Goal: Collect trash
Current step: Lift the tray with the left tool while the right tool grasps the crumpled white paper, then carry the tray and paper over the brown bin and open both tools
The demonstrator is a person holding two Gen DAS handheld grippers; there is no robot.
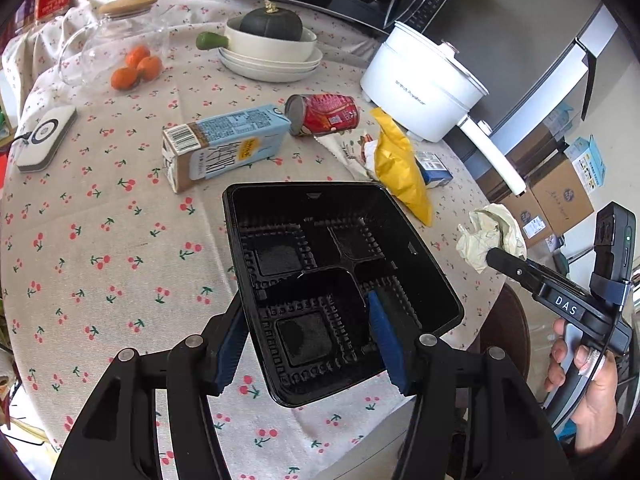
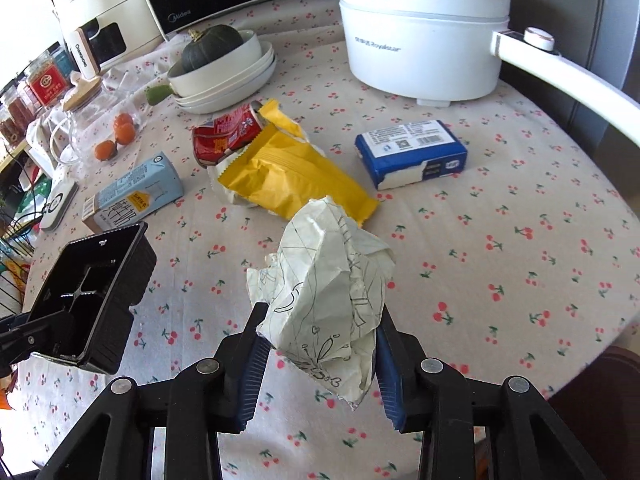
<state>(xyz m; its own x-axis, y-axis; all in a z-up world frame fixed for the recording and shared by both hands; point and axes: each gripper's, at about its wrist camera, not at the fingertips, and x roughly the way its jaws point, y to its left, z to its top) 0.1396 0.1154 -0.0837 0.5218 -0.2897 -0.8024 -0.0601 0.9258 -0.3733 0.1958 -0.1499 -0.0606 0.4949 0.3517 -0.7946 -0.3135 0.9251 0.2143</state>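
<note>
My left gripper [image 1: 308, 340] is shut on the near corner of a black plastic meal tray [image 1: 332, 264], held above the table; the tray also shows at the left of the right wrist view [image 2: 92, 292]. My right gripper [image 2: 320, 344] is shut on a crumpled ball of drawn-on paper [image 2: 328, 300], lifted off the cloth; it also shows in the left wrist view [image 1: 492, 236]. On the table lie a yellow wrapper [image 2: 292, 176], a crushed red can [image 2: 228, 136], a blue milk carton [image 2: 136, 192] and a blue-and-white box [image 2: 412, 152].
A round table with a cherry-print cloth [image 2: 500, 240] holds a white electric pot [image 2: 424, 40] with a long handle, stacked white bowls with a dark squash [image 2: 216, 60], tangerines [image 2: 116, 136], a glass jug [image 1: 108, 44] and a white charger [image 1: 46, 136]. Cardboard boxes [image 1: 556, 196] stand on the floor.
</note>
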